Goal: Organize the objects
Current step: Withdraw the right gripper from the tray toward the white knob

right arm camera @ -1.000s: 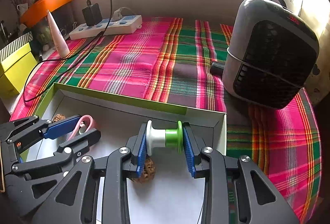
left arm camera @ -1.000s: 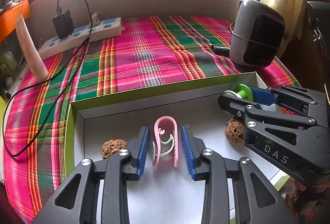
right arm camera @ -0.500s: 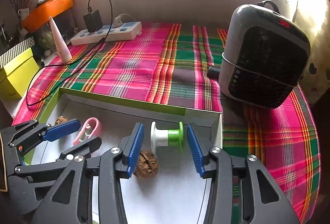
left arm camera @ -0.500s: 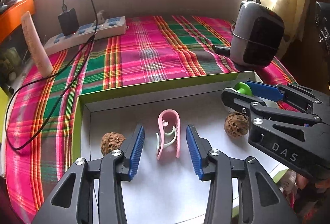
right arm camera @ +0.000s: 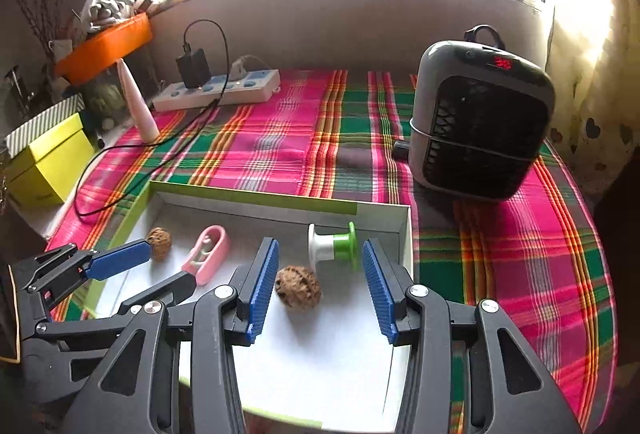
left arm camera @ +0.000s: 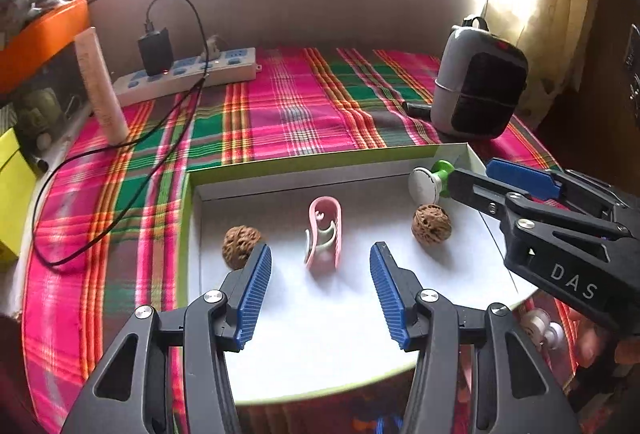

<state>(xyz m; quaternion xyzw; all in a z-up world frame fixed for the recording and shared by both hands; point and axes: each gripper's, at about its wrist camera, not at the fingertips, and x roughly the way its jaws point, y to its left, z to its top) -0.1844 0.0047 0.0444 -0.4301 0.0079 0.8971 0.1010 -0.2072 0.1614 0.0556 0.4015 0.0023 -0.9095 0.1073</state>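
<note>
A shallow white box with a green rim point(left arm camera: 320, 162) point(right arm camera: 256, 196) lies on the plaid cloth. In it are a pink clip point(left arm camera: 324, 230) point(right arm camera: 208, 254), a white and green spool point(left arm camera: 430, 182) point(right arm camera: 334, 244) in the far right corner, and two walnuts point(left arm camera: 240, 246) point(left arm camera: 432, 224). My left gripper point(left arm camera: 320, 250) point(right arm camera: 170, 266) hovers just short of the clip. Its jaws are opening and nothing is between the pads. My right gripper point(right arm camera: 320, 250) point(left arm camera: 472, 172) stands open just short of the spool, with one walnut point(right arm camera: 298, 286) lying by its left pad, untouched.
A grey fan heater point(right arm camera: 480, 122) stands right of the box's far corner. At the back left are a power strip point(left arm camera: 188, 74) with a black charger and trailing cable, and a pale cone-shaped tube point(right arm camera: 138, 102). A yellow-green box point(right arm camera: 48, 162) sits at the left edge.
Both grippers opened and drew back and up. The left let go of the pink clip and the right let go of the spool; both things now rest in the box.
</note>
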